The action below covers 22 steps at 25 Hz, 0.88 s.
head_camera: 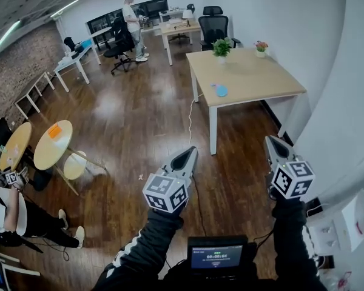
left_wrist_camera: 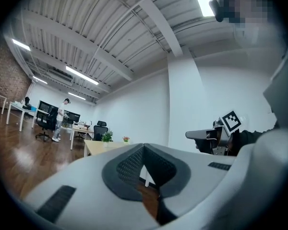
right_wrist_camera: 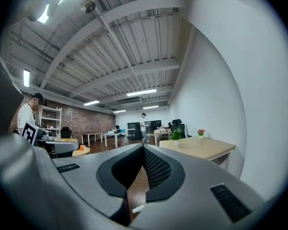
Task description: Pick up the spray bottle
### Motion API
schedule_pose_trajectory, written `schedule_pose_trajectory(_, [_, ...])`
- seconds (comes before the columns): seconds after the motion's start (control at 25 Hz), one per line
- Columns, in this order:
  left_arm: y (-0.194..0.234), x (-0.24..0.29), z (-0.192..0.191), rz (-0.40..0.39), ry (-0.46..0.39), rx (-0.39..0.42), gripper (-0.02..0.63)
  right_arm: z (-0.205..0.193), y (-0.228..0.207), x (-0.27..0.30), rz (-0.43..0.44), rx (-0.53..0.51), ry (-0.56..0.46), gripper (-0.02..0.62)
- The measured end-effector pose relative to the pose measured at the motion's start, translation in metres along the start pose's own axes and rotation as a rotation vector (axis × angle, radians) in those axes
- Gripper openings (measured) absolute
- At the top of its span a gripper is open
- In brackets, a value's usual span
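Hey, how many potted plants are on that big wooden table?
2. A leafy green plant stands at the far edge of the wooden table; a small pink-flowered plant stands to its right, near the far corner. None looks hidden.

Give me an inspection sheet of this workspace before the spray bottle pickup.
Surface: light wooden table, mostly bare.
Job's things: small blue item near the table's edge; too small to confirm as spray bottle.
Clutter: green potted plant, small flower pot at the far side.
Grippers: left gripper and right gripper shut, empty, short of the table.
Cables: white cable runs from table to floor.
Surroundings: standing person, office chair, round tables.
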<state>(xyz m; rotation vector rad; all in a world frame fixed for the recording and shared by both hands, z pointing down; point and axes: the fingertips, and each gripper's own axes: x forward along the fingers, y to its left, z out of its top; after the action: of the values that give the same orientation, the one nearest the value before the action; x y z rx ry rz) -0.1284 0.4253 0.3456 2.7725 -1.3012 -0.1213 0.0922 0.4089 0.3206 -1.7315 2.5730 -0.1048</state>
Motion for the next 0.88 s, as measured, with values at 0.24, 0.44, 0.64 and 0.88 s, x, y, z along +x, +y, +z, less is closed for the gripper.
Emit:
schedule_pose_trajectory(0.24, [0.092,0.105,0.023,0.007,0.003,0.001,0.002,0.012,-0.035,0.139,0.031,-0.005,0.030,0.005])
schedule_pose_trajectory(0.44, [0.153,0.212,0.017,0.044,0.003,-0.012,0.003,0.009,-0.098,0.247,0.074,-0.009,0.032,0.005])
schedule_pose_trajectory(0.64, [0.200,0.364,0.031,0.032,0.029,0.003,0.003,0.030,-0.208,0.371,0.072,-0.012,0.054,0.005])
schedule_pose_trajectory(0.88, [0.298,0.498,0.038,0.051,0.021,-0.023,0.003,0.040,-0.275,0.517,0.084,-0.004,0.060,0.005])
